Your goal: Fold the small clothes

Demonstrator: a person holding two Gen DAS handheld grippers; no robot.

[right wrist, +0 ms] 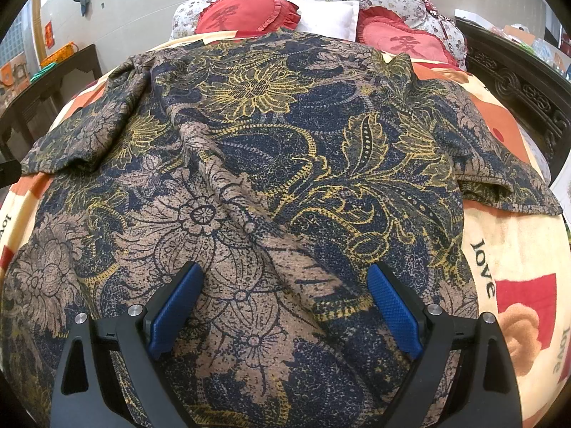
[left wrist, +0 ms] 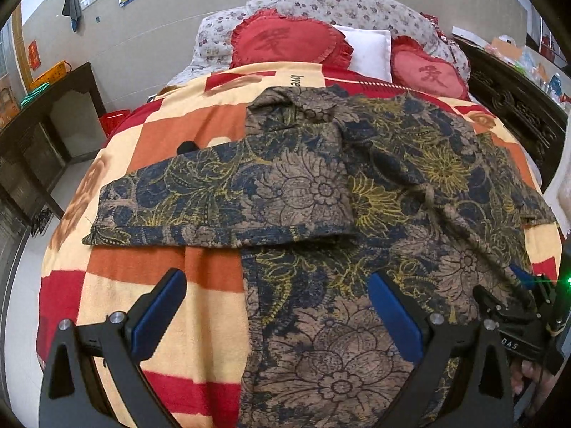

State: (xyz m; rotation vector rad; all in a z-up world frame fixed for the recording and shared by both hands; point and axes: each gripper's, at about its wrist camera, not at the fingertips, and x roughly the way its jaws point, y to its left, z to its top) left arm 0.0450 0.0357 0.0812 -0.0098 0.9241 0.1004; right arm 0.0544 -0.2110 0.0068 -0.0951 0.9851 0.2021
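Floral garment spread flat on blanket of bed. Left tongs and right tongs both spread wide, gripping nothing.

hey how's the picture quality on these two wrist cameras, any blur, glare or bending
Left wrist view: sharp, evenly lit; fisheye bows the blanket edges, dark vignette in the corners, a green LED flare at far right. Right wrist view: the floral garment is crisp, same barrel bending, no glare; soft shadow under the sleeve at right.

Left claw, right claw: black frames, blue textured pads, silver screws.
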